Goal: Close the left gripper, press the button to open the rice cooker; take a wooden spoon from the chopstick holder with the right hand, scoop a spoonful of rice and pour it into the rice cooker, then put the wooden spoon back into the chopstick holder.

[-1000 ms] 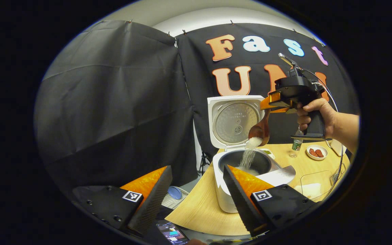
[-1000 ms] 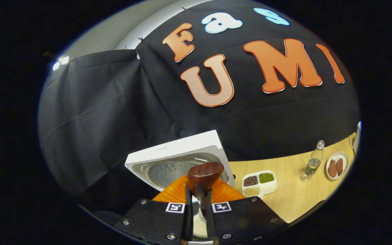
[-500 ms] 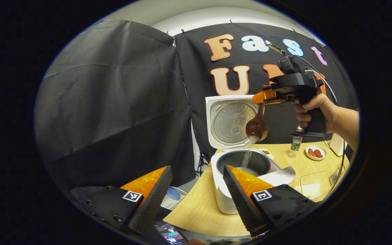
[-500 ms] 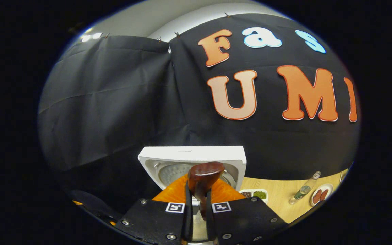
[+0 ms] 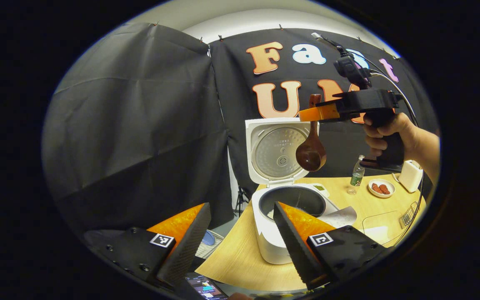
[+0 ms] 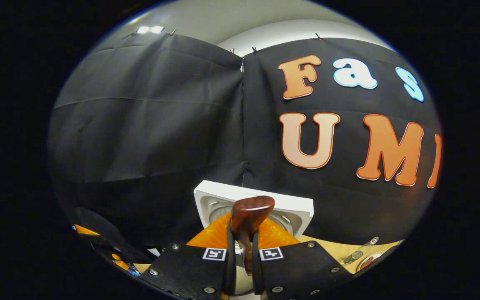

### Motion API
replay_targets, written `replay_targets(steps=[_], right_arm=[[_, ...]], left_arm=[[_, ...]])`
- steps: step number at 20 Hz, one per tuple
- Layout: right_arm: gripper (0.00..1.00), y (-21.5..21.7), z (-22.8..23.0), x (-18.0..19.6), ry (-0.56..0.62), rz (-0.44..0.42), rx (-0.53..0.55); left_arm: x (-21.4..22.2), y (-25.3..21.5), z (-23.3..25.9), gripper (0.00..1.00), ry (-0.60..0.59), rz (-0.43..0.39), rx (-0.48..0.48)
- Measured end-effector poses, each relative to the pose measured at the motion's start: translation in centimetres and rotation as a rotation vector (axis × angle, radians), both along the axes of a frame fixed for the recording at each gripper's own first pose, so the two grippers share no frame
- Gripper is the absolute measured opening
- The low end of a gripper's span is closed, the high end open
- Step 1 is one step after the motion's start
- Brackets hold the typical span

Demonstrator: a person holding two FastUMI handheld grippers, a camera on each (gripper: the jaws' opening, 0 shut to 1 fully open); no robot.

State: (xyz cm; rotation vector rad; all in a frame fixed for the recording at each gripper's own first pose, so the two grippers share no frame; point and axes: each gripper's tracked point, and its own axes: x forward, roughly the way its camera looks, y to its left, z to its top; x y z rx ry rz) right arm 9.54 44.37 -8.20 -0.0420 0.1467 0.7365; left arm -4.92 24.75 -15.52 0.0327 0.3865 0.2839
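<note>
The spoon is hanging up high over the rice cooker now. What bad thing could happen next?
The wooden spoon hangs by its handle from the right gripper. It might slip out or swing on the way back to the holder.

The rice cooker lid stands open right behind the bowl of the spoon, so the spoon could bump it.

Leftover grains might drop on the table.

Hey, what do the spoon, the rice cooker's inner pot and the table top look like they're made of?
Wooden spoon: dark reddish-brown wood, glossy as if lacquered; highlights show on the bowl.
Inner pot of the rice cooker: dark and matte, probably coated metal; the look leaves it open. The cooker's shell is smooth white, likely plastic.
Table: pale with fine straight grain lines, wood or a wood-look laminate.
</note>
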Motion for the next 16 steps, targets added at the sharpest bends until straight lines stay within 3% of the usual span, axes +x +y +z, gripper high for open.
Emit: replay_targets(steps=[4, 9, 13, 16], right_arm=[[0.15, -1.7, -1.2, -0.4, 0.118, -0.029, 0.077], [0.15, -5.0, -1.6, -1.0, 0.329, -0.079, 0.3], [0.15, -9.8, -1.8, -1.1, 0.449, -0.139, 0.446], [0.15, -14.3, -2.9, -1.6, 0.49, -0.203, 0.488]], left_arm=[[0.5, 0.0, -0.1, 1.0, -0.002, -0.022, -0.001], [0.5, -2.0, 0.3, 1.0, -0.014, -0.055, -0.027], [0.6, -3.8, 0.5, 1.0, -0.015, -0.076, -0.027], [0.5, -5.5, 0.3, 1.0, -0.009, -0.087, -0.043]])
